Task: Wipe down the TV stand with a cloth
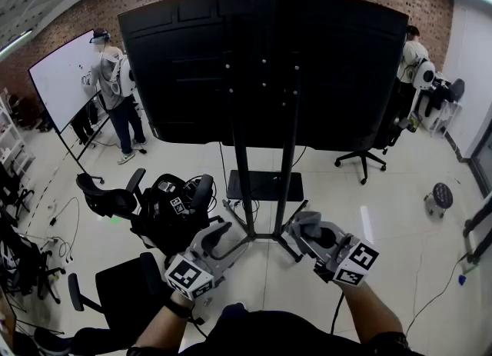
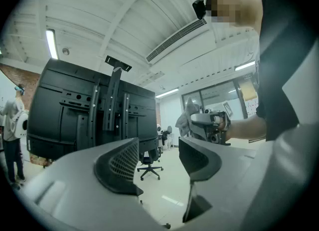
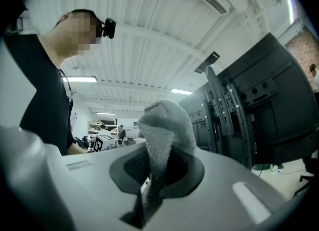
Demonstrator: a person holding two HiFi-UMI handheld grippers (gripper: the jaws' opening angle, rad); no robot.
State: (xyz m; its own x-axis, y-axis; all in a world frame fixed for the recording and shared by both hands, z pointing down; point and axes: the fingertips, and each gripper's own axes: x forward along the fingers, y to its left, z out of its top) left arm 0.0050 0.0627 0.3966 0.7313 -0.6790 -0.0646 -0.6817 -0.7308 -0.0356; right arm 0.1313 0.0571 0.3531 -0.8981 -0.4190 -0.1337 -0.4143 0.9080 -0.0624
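While the person faces the back of the TV stand [image 1: 264,154], both tongs are held low in front of the body, near the stand's splayed feet but not touching them. The stand is a pair of dark upright rails on the pale floor [image 1: 384,193], with a small black shelf low between them and a large black television [image 1: 192,62] mounted on top, its rear panel turned toward the camera.

The right tongs [image 3: 157,167] are closed on a grey knit cloth [image 3: 164,125]. The fabric is pinched between the dark pads and stands up above them in a rounded, folded lump. In the head view only a small grey bit of it shows at the tip. The cloth is off the stand and touches nothing but the tongs.

The left tongs [image 2: 159,162] are held wide apart with nothing between them, only floor and a distant chair showing through the gap. They point toward the stand from its left side.

A black office chair [image 1: 108,193] sits left of the stand. Farther back on the left, a person [image 1: 115,89] stands at a whiteboard [image 1: 65,78], and another person [image 1: 411,54] stands at the right past the television's edge.
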